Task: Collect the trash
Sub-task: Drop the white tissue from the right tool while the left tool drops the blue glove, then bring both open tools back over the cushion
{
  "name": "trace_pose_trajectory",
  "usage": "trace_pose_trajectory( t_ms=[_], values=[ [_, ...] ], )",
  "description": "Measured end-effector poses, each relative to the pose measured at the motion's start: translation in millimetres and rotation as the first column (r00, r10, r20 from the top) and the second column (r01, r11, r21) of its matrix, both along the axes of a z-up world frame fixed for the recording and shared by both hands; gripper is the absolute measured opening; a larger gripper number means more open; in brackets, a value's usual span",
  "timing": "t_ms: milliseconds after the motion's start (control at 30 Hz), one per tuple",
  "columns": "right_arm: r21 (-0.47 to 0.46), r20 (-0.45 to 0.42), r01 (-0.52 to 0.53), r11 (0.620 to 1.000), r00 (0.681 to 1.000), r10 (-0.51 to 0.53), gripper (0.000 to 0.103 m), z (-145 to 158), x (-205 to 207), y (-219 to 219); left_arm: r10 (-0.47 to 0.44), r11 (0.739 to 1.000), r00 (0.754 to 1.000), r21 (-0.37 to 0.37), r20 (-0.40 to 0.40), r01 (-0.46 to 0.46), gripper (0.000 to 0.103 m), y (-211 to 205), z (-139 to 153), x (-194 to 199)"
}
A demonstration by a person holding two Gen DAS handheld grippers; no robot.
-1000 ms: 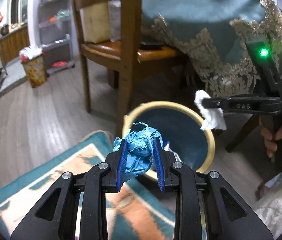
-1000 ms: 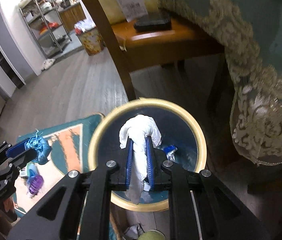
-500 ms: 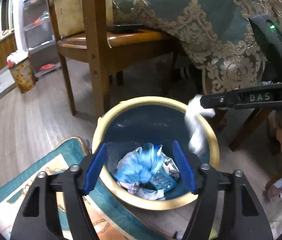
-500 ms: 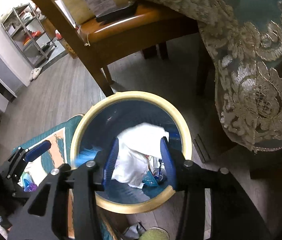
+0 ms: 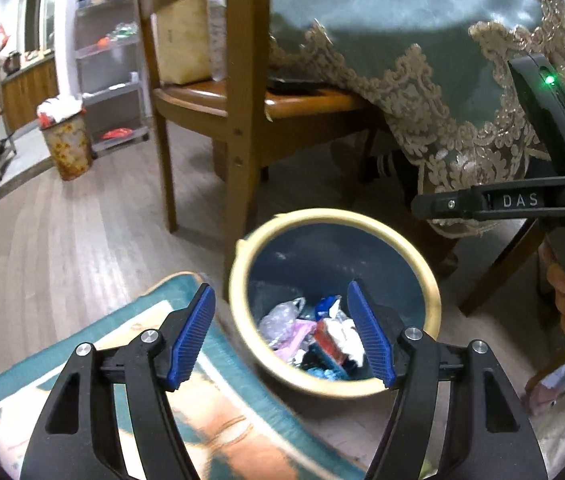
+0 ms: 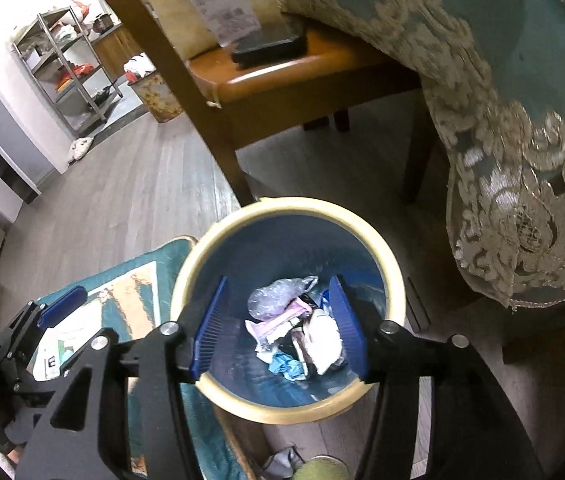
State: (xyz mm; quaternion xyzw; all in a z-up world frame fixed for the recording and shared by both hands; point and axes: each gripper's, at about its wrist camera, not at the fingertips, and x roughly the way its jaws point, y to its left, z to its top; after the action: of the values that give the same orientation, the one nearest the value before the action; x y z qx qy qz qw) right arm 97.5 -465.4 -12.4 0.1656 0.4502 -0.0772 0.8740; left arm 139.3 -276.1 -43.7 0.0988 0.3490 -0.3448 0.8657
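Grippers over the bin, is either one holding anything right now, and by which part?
Nothing is held. The left gripper and right gripper are both open and empty above the trash bin.

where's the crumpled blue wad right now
In the right wrist view the blue wad lies at the bottom of the yellow-rimmed bin, beside the white tissue, below the open right tongs.
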Motion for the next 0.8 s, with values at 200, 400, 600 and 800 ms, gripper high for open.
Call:
trace_pose_trajectory(
  t_ms=[200,400,600,800],
  values=[
    [0.024,0.046,-0.019,1.000,0.999,0.018,0.089,17.8,4.2,33.3,0.074,0.997,0.997,-0.008,0.037,-0.074,0.071,53.6,25.5,-6.5],
    [0.028,0.062,-0.082,0.996,0.995,0.080,0.097,27.4,12.8,82.5,0.172,0.985,0.983,-0.010,0.069,-0.172,0.075,116.3,45.7,-13.1],
    [0.037,0.061,-0.142,0.989,0.988,0.140,0.097,24.7,22.5,132.5,0.274,0.962,0.958,-0.012,0.083,-0.274,0.076,183.2,59.4,-19.9],
    [0.052,0.029,-0.184,0.982,0.983,0.183,0.097,10.2,29.6,181.2,0.362,0.932,0.927,-0.011,0.095,-0.362,0.077,246.2,67.3,-29.4]
  ],
)
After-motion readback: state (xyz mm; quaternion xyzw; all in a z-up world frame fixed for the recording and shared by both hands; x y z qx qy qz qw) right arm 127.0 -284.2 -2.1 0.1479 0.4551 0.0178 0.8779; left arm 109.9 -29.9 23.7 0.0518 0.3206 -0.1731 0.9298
